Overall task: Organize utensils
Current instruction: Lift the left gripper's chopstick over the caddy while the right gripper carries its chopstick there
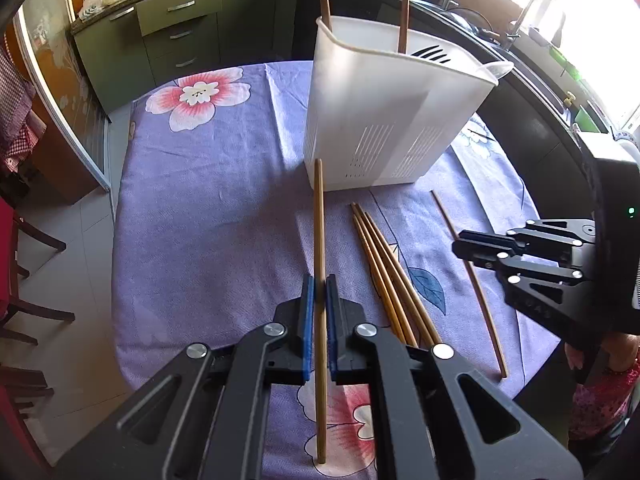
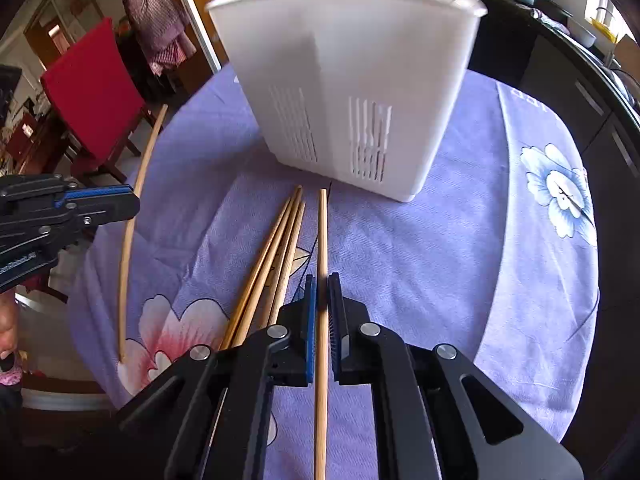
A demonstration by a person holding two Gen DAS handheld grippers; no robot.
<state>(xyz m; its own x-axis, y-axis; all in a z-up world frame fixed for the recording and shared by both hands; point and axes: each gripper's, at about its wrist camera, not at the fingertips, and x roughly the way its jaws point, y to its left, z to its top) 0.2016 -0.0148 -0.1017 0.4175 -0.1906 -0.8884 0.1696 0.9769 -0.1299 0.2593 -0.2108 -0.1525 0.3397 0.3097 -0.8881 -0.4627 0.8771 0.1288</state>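
Note:
A white slotted utensil holder (image 1: 384, 120) stands on the purple floral cloth, with two brown sticks upright inside; it also shows in the right wrist view (image 2: 360, 92). My left gripper (image 1: 319, 286) is shut on a bamboo chopstick (image 1: 319, 220) that runs along its fingers toward the holder. My right gripper (image 2: 322, 286) is shut on another chopstick (image 2: 322, 232), also pointing at the holder. A bundle of loose chopsticks (image 1: 388, 276) lies on the cloth between the grippers, seen too in the right wrist view (image 2: 268, 268). The right gripper (image 1: 516, 256) shows at the left view's right edge.
The round table's cloth (image 1: 208, 216) drops off at the edges. A red chair (image 2: 96, 84) stands past the far left. Dark kitchen counters with a sink and tap (image 1: 532, 12) curve behind the holder. Green drawers (image 1: 180, 36) stand at the back.

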